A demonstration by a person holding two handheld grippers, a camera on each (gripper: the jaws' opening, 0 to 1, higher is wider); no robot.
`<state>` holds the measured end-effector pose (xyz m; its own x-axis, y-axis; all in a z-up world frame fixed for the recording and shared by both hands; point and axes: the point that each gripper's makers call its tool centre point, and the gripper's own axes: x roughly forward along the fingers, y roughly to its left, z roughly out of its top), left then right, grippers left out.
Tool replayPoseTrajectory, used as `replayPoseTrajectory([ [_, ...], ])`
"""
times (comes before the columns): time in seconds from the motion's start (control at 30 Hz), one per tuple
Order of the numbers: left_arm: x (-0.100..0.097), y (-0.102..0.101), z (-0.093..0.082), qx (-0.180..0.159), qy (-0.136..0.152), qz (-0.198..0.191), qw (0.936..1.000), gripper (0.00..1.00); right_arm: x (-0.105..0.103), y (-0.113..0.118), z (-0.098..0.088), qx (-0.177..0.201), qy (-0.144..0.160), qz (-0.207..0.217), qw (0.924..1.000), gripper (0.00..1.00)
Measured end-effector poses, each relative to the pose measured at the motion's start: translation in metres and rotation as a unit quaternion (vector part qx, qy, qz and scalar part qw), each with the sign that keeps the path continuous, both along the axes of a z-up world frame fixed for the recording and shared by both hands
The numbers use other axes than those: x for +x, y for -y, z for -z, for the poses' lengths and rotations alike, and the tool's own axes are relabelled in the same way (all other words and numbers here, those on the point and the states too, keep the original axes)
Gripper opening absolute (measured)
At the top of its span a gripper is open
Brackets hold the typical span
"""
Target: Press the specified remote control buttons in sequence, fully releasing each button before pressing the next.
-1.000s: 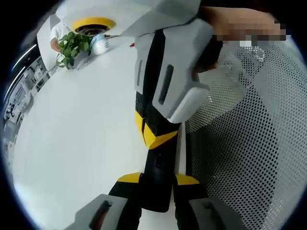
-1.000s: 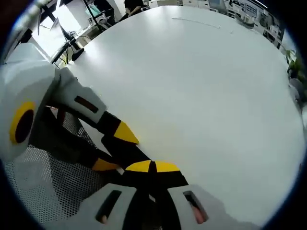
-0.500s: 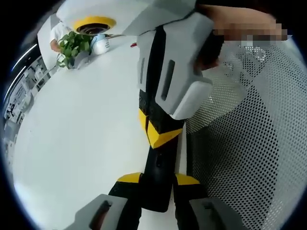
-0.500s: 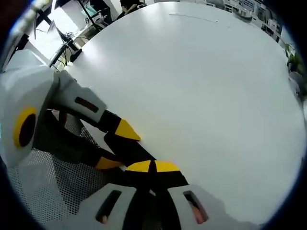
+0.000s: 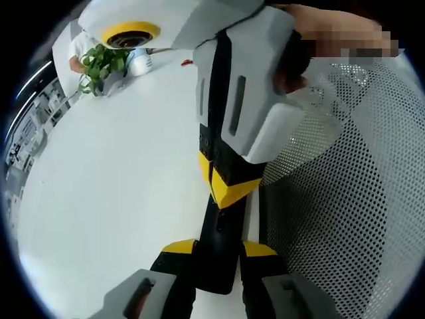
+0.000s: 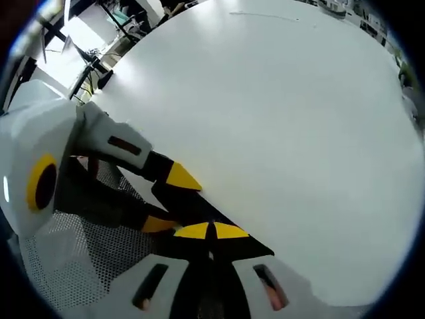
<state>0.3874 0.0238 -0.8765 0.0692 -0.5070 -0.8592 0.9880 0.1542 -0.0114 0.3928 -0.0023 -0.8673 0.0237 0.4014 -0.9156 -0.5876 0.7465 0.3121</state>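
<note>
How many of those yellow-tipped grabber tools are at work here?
2. The left gripper is clamped on a black remote over the white table. The right gripper, fingers together, comes down onto that remote from above.

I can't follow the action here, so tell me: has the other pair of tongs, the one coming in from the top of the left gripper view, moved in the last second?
Yes. Against the plant and table, which stay put, the right tongs slid down the remote.

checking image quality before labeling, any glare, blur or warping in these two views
Left gripper view: fisheye bends the white table edge; the potted plant is small but sharp. Right gripper view: strong glare on the tabletop near the bright top-left window area; the left gripper is crisp, no motion blur.
</note>
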Motion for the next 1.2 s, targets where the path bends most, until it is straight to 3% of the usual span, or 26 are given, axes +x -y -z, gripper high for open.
replayPoseTrajectory([
  [0.27, 0.0004, 0.0006, 0.0, -0.002, 0.0, -0.002, 1.0, 0.25, -0.0032, 0.0018, -0.0006, -0.005, -0.005, -0.006, 1.0, 0.0],
  [0.67, 0.0005, 0.0007, 0.0001, -0.003, 0.001, -0.002, 1.0, 0.25, -0.0035, -0.0001, 0.0002, -0.023, 0.043, -0.063, 0.9968, 0.0],
  [0.73, 0.0001, 0.0008, 0.0003, -0.002, 0.001, 0.0, 1.0, 0.26, -0.0074, 0.0026, 0.0051, -0.036, 0.035, -0.08, 0.9956, 0.0],
  [1.2, 0.0, 0.0014, 0.0003, -0.002, 0.0, 0.001, 1.0, 0.26, -0.0039, -0.0007, 0.0028, -0.028, 0.041, -0.076, 0.9959, 0.0],
])
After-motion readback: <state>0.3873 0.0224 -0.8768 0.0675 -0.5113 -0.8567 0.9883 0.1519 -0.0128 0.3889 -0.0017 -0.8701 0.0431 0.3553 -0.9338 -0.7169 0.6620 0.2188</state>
